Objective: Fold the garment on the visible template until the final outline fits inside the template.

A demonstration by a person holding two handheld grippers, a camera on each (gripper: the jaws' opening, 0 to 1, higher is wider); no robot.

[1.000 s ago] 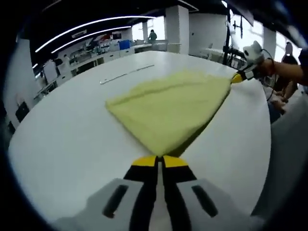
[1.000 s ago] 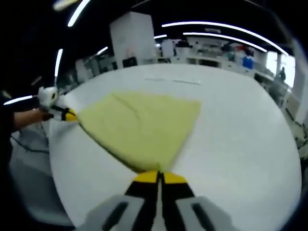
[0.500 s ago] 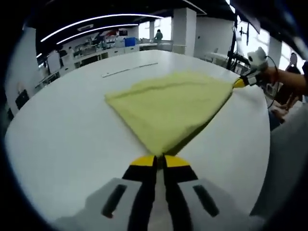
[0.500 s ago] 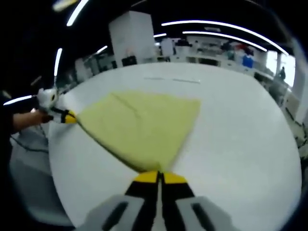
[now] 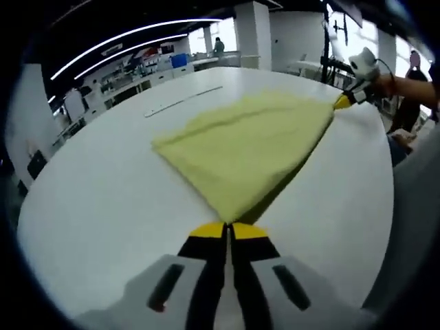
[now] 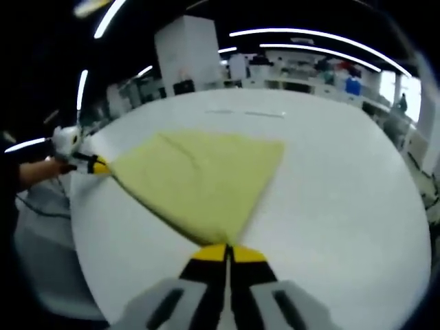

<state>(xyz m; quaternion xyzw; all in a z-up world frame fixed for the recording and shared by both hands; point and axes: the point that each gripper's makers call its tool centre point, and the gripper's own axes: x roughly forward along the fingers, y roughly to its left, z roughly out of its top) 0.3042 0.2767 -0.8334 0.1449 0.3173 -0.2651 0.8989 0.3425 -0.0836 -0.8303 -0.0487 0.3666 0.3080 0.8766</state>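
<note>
White and broad, the round table (image 5: 89, 206) sits in a lit lab room with benches far behind. On it lies the yellow garment (image 5: 244, 148), spread flat as a rough fan shape and pulled taut between two corners. The left gripper (image 5: 228, 231) has its yellow-tipped jaws closed on the near corner; in the right gripper view the right gripper (image 6: 227, 251) is likewise clamped on its own corner of the cloth, while the left one shows at the far left, held by a hand (image 6: 41, 170).

Against the frames a second and half a second back, little has changed — the cloth keeps its outline and both corners stay pinched. In the left gripper view the far corner sits slightly higher and the table tilts a touch, which reads as camera drift, not cloth travel. I judge this a tensioning pause before a fold. A thin pale strip (image 5: 182, 101) lies beyond the garment; no template outline is clear.
</note>
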